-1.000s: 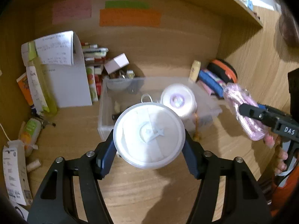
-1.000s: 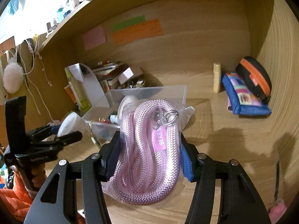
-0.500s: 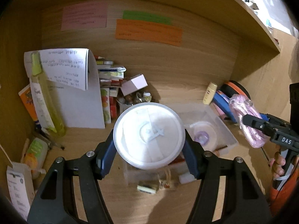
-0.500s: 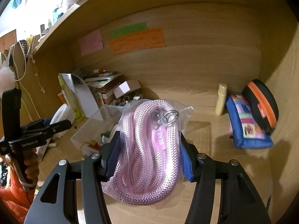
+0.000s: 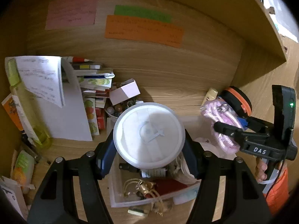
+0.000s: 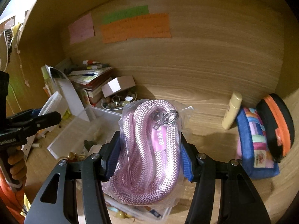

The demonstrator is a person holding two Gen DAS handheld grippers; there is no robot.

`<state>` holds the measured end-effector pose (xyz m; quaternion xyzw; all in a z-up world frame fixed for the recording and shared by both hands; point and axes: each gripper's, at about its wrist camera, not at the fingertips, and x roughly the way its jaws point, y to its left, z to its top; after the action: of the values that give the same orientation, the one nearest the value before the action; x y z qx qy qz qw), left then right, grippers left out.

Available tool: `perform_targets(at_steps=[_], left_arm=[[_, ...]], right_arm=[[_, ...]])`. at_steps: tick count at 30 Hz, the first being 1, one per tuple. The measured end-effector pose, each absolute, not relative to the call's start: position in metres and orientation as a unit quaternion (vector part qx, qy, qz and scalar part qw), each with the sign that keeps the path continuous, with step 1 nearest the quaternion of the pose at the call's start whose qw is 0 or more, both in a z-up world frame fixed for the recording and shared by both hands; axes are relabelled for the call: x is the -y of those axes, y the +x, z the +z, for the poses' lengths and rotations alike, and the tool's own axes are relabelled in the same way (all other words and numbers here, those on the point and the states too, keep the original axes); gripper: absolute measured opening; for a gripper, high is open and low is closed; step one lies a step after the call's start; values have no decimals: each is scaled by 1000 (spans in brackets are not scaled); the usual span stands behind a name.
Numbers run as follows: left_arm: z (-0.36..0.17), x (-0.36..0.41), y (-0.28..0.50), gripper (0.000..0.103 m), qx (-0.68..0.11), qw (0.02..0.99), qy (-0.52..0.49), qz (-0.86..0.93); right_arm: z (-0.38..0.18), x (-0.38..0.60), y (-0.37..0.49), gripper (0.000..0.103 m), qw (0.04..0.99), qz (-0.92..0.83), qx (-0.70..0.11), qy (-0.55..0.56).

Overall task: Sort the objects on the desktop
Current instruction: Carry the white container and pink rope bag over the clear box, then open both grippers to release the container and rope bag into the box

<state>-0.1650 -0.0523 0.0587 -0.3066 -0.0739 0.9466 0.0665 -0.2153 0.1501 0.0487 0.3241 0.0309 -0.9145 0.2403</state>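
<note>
The wooden desk (image 6: pixel 214 149) bears a clear plastic bin (image 6: pixel 74 130), blue pouch (image 6: pixel 256 149), cream tube (image 6: pixel 231 112) and stacked booklets (image 5: pixel 95 85).

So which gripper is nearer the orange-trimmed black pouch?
Right. The right gripper, holding the bagged pink rope, is just beside the pouch; the left gripper sits farther off, over the clear bin.

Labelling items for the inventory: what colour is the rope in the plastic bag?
Pale pink, braided, with a pink tag; the rope shows best in the right wrist view.

Left gripper (image 5: pixel 149 141): black arms, silver screws, dark-blue pads; right gripper (image 6: pixel 149 149): brighter blue pads, white "DAS" lettering, green light; orange sleeve (image 5: pixel 276 190) at four o'clock.
</note>
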Motion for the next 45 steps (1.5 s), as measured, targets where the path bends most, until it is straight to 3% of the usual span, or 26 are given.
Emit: perform_targets(at_steps=[17, 29, 35, 42, 45], left_arm=[[17, 47, -200, 64, 71, 76, -367, 925], [14, 41, -205, 64, 70, 80, -372, 922], [24, 44, -194, 64, 68, 85, -341, 934], [39, 38, -181, 65, 51, 83, -306, 947], [41, 37, -180, 65, 47, 77, -309, 947]], right_arm=[[18, -148, -241, 53, 221, -910, -18, 351], [11, -146, -246, 60, 224, -906, -19, 359], [11, -142, -243, 74, 227, -902, -34, 367], [25, -137, -231, 76, 204, -915, -60, 343], [35, -138, -222, 83, 203, -920, -58, 330]])
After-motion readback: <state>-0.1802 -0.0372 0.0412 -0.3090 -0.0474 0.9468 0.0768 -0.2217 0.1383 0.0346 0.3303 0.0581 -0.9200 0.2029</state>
